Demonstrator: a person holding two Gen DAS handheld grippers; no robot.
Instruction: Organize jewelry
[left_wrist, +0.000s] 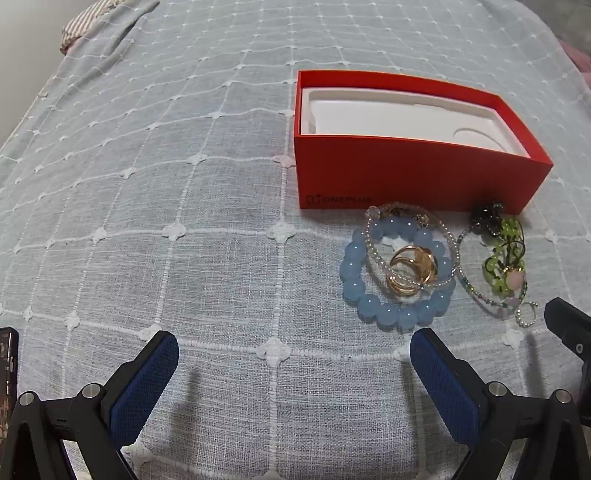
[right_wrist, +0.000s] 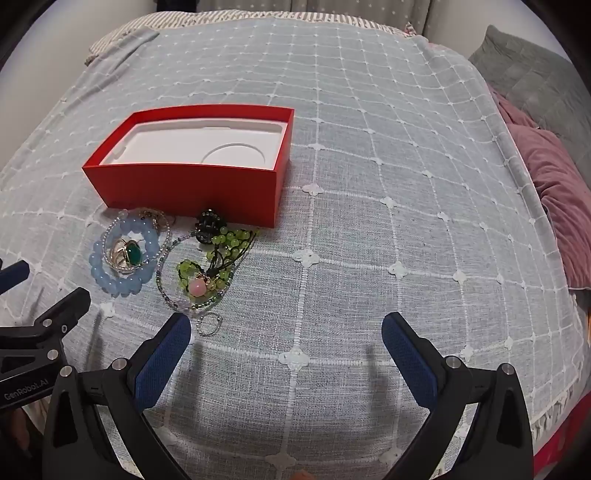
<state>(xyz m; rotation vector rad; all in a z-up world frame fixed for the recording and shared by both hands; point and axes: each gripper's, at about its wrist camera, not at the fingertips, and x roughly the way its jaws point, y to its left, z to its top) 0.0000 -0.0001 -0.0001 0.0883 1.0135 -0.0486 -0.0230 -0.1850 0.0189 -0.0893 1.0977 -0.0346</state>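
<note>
Right wrist view: the jewelry pile (right_wrist: 162, 258) lies on the bedspread (right_wrist: 369, 221) against the red box (right_wrist: 184, 192), nearer the empty, wide-apart right gripper (right_wrist: 286, 334) than the equally spread left gripper (left_wrist: 294, 350).

Jewelry pile (left_wrist: 436, 266) lies on the bedspread (left_wrist: 184, 221), before the box (left_wrist: 417, 177).

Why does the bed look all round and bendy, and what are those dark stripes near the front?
Both wrist views use a fisheye lens, so the checked bedspread bulges and the red box curves. The dark stripes are shadows of the open left tool and right tool; the right view also darkens at its corners.
</note>
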